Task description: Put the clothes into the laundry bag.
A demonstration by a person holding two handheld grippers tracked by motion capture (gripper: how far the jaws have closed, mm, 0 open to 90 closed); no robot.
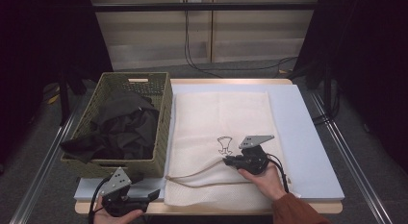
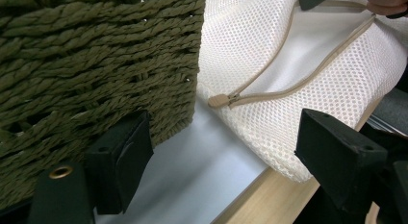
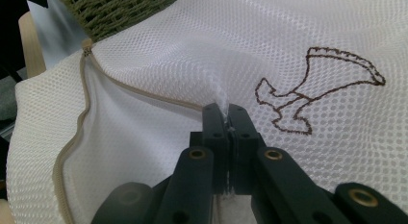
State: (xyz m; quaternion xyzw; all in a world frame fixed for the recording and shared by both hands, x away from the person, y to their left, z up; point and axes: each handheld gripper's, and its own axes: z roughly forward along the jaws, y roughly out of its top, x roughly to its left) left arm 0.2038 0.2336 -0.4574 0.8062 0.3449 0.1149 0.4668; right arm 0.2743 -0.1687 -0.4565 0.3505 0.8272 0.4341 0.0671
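A white mesh laundry bag (image 1: 221, 123) lies flat on the white board, with a brown stitched emblem (image 3: 312, 89) on it and a tan zipper (image 3: 82, 118) standing partly unzipped along its near edge. My right gripper (image 1: 230, 160) rests on the bag beside the emblem. In the right gripper view it (image 3: 226, 113) is shut on a pinched fold of the mesh at the zipper opening. My left gripper (image 1: 154, 194) is held at the table's front left, open, with nothing between its jaws. In the left gripper view it (image 2: 226, 147) faces the basket's corner and the zipper pull (image 2: 219, 101).
A green woven basket (image 1: 103, 89) full of dark clothes (image 1: 122, 125) stands at the left, touching the bag's side. The white board (image 1: 308, 137) has bare room at the right. The wooden table edge (image 2: 269, 195) runs close in front.
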